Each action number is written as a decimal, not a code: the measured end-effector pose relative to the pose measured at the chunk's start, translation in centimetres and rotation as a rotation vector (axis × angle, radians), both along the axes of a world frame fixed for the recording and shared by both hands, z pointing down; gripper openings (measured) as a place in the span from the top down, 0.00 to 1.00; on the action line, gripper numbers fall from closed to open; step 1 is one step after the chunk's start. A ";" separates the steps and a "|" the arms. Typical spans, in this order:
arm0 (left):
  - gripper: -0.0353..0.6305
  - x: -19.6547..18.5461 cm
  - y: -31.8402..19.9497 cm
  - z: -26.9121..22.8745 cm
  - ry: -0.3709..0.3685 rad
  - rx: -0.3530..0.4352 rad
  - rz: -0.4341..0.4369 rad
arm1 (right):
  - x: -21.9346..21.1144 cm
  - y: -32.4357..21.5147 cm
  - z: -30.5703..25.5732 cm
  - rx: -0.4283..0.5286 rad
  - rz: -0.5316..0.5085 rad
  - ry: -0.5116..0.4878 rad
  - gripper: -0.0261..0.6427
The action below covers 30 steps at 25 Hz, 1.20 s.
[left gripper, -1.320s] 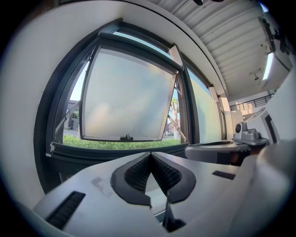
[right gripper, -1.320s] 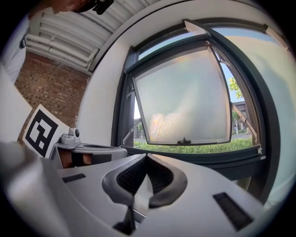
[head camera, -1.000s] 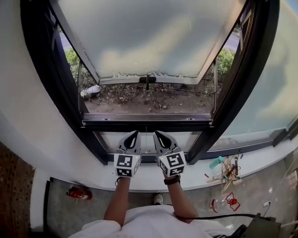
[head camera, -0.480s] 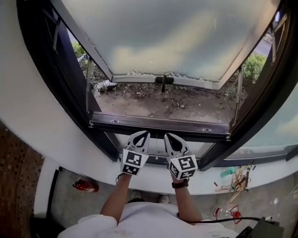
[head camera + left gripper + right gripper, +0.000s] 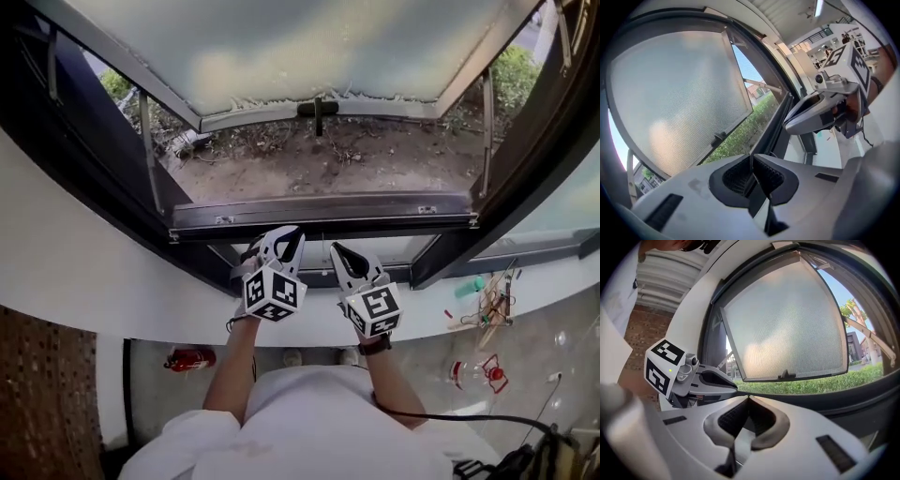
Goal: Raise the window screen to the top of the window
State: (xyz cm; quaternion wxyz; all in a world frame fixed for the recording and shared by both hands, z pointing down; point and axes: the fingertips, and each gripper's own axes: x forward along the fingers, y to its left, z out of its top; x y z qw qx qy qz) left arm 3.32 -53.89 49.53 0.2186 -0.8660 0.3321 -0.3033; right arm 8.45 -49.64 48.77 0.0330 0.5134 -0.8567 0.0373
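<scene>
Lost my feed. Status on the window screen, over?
Left gripper, right gripper shut, empty, by sill. Bottom bar not held; screen not made out. Nothing blocking.

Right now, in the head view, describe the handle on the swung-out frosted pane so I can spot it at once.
Start at the big frosted pane tilted outward across the top of the head view, above bare soil. Follow its pale lower rail to the middle. The handle is the small black T-shaped piece there, the only dark fitting on that rail.
</scene>
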 end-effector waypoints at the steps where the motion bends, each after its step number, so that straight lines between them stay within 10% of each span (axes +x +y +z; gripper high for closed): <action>1: 0.95 0.0 -0.2 0.5 -0.030 0.001 0.010 | -0.1 -0.1 0.6 -0.012 0.008 0.003 0.96; 8: 0.95 0.7 -0.8 3.5 -0.189 0.003 0.095 | -0.3 -0.7 4.8 -0.105 0.041 0.015 0.95; 15: 0.86 1.0 -0.4 4.9 -0.464 0.127 0.192 | 0.0 -1.7 12.1 -0.261 0.054 0.039 0.63; 30: 0.84 1.1 -0.8 4.4 -0.192 0.142 0.081 | -1.6 -4.0 34.5 -0.617 0.017 0.132 0.62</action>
